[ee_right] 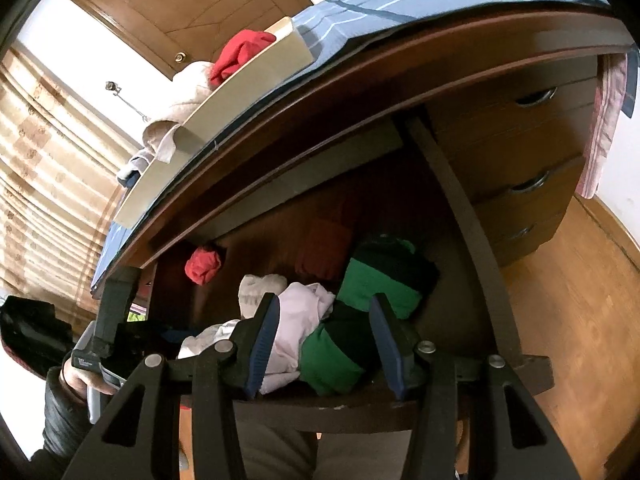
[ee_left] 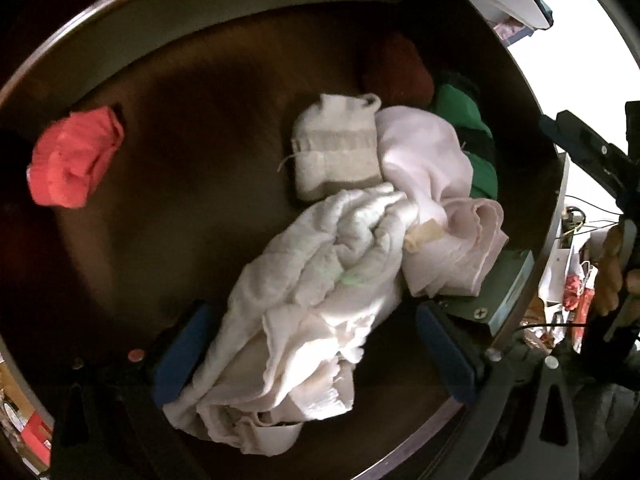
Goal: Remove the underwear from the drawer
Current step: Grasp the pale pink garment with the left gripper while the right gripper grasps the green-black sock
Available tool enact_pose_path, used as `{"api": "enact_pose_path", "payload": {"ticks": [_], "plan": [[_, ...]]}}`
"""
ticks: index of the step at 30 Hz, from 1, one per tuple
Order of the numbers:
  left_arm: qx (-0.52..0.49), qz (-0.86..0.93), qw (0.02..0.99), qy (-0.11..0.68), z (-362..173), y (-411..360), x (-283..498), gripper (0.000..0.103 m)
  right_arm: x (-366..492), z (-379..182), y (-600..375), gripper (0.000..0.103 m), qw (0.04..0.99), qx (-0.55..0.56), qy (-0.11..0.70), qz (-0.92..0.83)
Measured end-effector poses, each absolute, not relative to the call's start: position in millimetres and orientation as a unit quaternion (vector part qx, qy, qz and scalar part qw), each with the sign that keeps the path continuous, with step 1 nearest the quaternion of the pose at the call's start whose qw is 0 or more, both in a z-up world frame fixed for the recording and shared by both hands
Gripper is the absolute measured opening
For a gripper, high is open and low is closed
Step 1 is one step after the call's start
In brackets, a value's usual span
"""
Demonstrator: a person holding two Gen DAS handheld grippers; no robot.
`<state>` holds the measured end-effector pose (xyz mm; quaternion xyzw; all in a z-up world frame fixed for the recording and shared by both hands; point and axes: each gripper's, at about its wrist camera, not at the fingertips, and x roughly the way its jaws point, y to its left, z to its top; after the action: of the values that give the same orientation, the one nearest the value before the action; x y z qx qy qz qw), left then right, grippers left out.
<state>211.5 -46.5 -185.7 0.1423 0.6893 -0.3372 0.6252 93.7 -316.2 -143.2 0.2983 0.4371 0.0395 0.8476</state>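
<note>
Tray of clothes above drawer, right view only.

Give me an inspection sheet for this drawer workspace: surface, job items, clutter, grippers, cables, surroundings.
Surface: open dark wooden drawer, floor partly bare.
Job's things: white crumpled garment between the left gripper's fingers; pale pink garment; folded white socks; red garment at the far wall; green garment.
Clutter: tray of clothes on the desk top.
Grippers: left gripper open, straddling the white garment; right gripper open, empty, at the drawer's front edge.
Cables: thin wires beyond the drawer.
Surroundings: wooden door, curtain, wood floor.
</note>
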Motion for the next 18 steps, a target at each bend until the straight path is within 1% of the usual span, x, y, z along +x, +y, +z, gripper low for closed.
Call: {"api": "enact_pose_path", "payload": {"ticks": [1,3,7,10,12,15,18], "plan": [[0.140,-0.338,0.624,0.690,-186.0,-47.0,212.7,0.102,94.1,-144.3,-316.6,0.050,0.846,0.300,0.439,0.040],[0.146,-0.324,0.628,0.692,-189.8,-48.4,218.4,0.072,94.7,-146.2,-317.3,0.050,0.844,0.302,0.442,0.041],[0.134,-0.326,0.622,0.699,-197.8,-43.2,223.5,0.068,97.5,-148.9,-320.6,0.050,0.841,0.306,0.446,0.039],[0.139,-0.327,0.629,0.692,-195.8,-44.8,222.2,0.062,100.6,-151.0,-322.4,0.050,0.839,0.306,0.448,0.035],[0.143,-0.327,0.635,0.685,-194.3,-46.8,219.2,0.054,103.1,-153.3,-323.8,0.050,0.838,0.306,0.451,0.031],[0.136,-0.320,0.663,0.663,-185.5,-44.7,209.5,0.045,106.1,-155.4,-326.7,0.050,0.835,0.304,0.458,0.022],[0.098,-0.305,0.701,0.637,-177.0,-34.2,204.1,0.044,110.0,-158.3,-327.0,0.050,0.828,0.306,0.470,0.021]]}}
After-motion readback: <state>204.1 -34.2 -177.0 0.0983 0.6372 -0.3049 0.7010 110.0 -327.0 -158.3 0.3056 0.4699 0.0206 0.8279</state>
